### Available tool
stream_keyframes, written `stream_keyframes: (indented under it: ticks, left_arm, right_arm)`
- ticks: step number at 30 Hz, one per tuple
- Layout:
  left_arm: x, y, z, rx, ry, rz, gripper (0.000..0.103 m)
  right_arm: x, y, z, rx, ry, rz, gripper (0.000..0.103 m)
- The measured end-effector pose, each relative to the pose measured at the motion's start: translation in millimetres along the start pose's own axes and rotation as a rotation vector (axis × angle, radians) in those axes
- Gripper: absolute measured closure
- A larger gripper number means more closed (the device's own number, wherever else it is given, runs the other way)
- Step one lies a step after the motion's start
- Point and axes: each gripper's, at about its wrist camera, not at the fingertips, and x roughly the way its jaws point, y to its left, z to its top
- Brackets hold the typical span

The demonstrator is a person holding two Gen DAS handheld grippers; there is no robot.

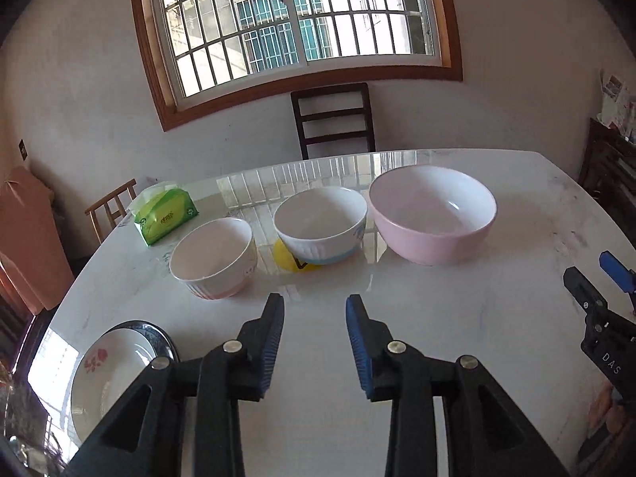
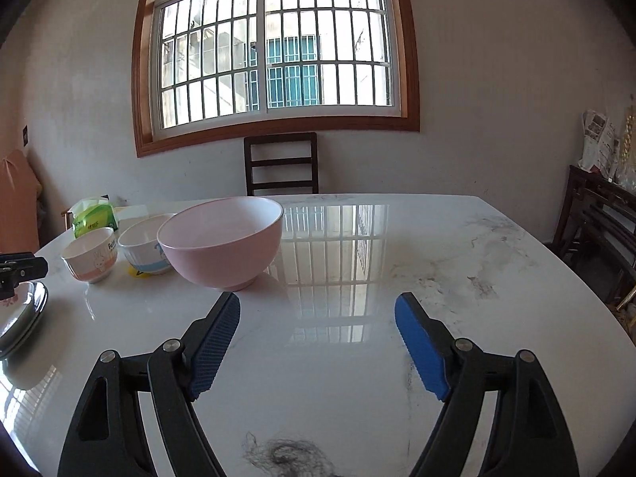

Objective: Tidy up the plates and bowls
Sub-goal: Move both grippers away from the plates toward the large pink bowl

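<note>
Left wrist: left hand-held gripper [image 1: 315, 302] angled downward, parted, empty, above table [image 1: 437, 318].

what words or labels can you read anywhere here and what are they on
"DAS": white letters on the black body of the right gripper, at the right edge of the left wrist view.
"Rabb": cut-off word on the small bowl above a rabbit drawing.
Green tissue pack: has print, too blurred to read.
Yellow sticker under the middle bowl: a black mark, mostly hidden, unreadable.
</note>
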Motion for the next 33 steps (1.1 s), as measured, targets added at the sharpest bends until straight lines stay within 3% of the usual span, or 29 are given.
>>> stream_keyframes:
  ticks: [4,8,14,19,23,26,31,33]
  left_arm:
    - [13.5,-18.5,14.3,0.033,-0.002,0.002,0.069]
    - [31.7,-27.8,31.6,0.01,0.031,-0.05,0.067]
    - [65.5,-16.2,68.0,-0.142,0.116,-0.234,0.067]
    - [95.2,-7.5,91.0,-0.233,0.173,-0.286,0.065]
    - [120.3,-9.2,97.5,-0.257,0.262,-0.316,0.065]
    - [127.2,-10.1,94.7,-0.275,0.284,-0.34,0.065]
    - [142.0,-16.5,89.7,-0.274,0.331,-0.342,0.065]
    - [148.6,-17.6,87.5,-0.289,0.345,-0.356,0.065]
  right_arm:
    - [10.3,-5.4,5.2,-0.017,0.025,0.014,0.025]
    - [25.0,-14.4,22.8,0.013,0.076,0.081,0.025]
    - [55.3,-17.1,55.1,0.037,0.166,0.189,0.024]
    - [86.7,-18.8,77.6,0.095,0.249,0.264,0.024]
    - [112.1,-17.0,91.4,0.104,0.289,0.268,0.024]
    - [137.6,-16.2,97.6,0.117,0.354,0.275,0.024]
    - [163.5,-8.3,99.1,0.091,0.388,0.25,0.024]
    - [173.8,-3.9,98.9,0.073,0.409,0.24,0.029]
